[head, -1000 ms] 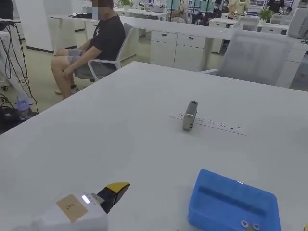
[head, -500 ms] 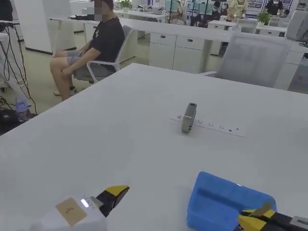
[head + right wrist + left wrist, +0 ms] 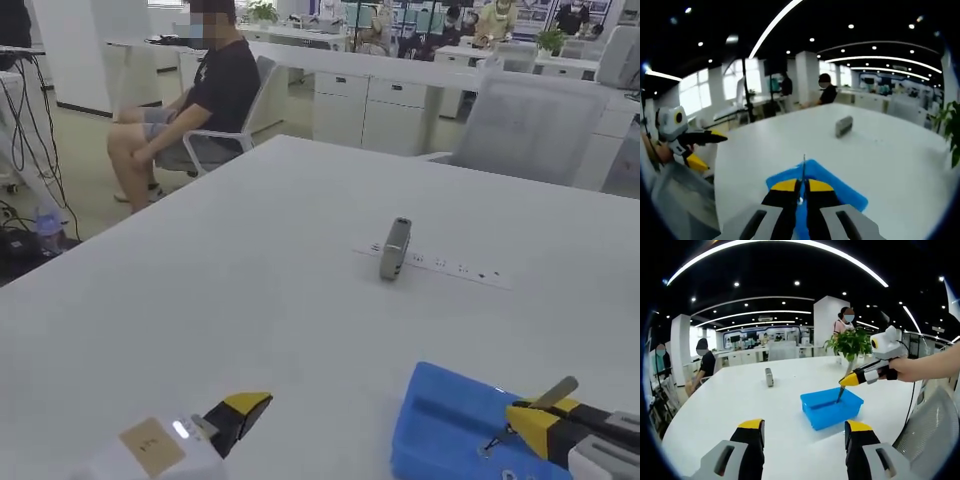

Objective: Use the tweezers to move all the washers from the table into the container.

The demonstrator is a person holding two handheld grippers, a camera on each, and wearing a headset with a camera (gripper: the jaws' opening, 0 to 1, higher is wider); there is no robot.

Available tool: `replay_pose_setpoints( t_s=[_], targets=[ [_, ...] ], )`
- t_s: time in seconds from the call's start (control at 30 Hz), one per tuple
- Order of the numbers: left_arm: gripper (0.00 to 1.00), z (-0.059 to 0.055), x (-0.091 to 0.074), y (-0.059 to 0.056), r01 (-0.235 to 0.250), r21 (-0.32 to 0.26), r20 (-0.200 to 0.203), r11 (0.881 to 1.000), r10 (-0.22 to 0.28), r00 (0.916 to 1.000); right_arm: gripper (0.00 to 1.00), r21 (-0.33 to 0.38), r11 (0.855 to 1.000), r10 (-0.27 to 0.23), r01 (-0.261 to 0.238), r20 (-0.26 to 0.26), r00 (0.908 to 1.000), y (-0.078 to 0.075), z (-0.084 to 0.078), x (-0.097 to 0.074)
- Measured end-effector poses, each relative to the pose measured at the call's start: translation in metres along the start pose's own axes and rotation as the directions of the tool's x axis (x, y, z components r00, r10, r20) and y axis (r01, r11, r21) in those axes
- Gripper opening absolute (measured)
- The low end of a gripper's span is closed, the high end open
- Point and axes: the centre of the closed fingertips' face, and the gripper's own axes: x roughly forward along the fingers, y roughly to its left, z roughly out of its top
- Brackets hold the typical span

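The right gripper point(image 3: 532, 424) hung over the near right part of the bench point(image 3: 250, 290), its jaws pressed close together on the tweezers point(image 3: 497, 441). In the left gripper view the tweezers point(image 3: 840, 393) slanted down from the right gripper point(image 3: 852, 380), with their tips inside the blue container point(image 3: 827, 409). In the right gripper view the tweezers point(image 3: 803, 172) ran straight out between the yellow jaw tips of the right gripper point(image 3: 802, 186), over the container point(image 3: 842, 194). The container point(image 3: 440, 430) sat on the bench near its front edge. Whether any washers lay in it could not be told.

The left gripper point(image 3: 246, 406) hovered low over the bench to the left, well apart from the container. In its own view the left gripper point(image 3: 805, 427) had its jaws wide apart with nothing between them.

Farther back on the bench a small grey device point(image 3: 394, 248) stood on edge, touching a flat strip of sockets point(image 3: 455, 265), well apart from the container and both grippers. A grey chair point(image 3: 530, 120) stood at the far side of the bench. A person point(image 3: 195, 95) sat on another chair beyond the left corner. A bottle point(image 3: 47, 222) stood on the floor at the left among cables. In the left gripper view a potted plant point(image 3: 852, 342) rose behind the right gripper.
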Motion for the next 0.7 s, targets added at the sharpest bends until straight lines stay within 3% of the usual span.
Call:
replay_pose_setpoints(
  t_s=[0.37,0.7],
  targets=[
    [0.63,-0.001,0.000,0.000,0.003,0.001,-0.007,1.000,-0.003,1.0000,0.02,0.020,0.999,-0.027,0.029,-0.069,0.9972,-0.019,-0.021,0.016],
    [0.61,-0.002,0.000,0.000,0.003,0.003,-0.012,1.000,-0.003,0.9999,0.02,0.019,0.999,-0.039,0.041,-0.101,0.9941,-0.023,-0.030,0.021]
  ],
)
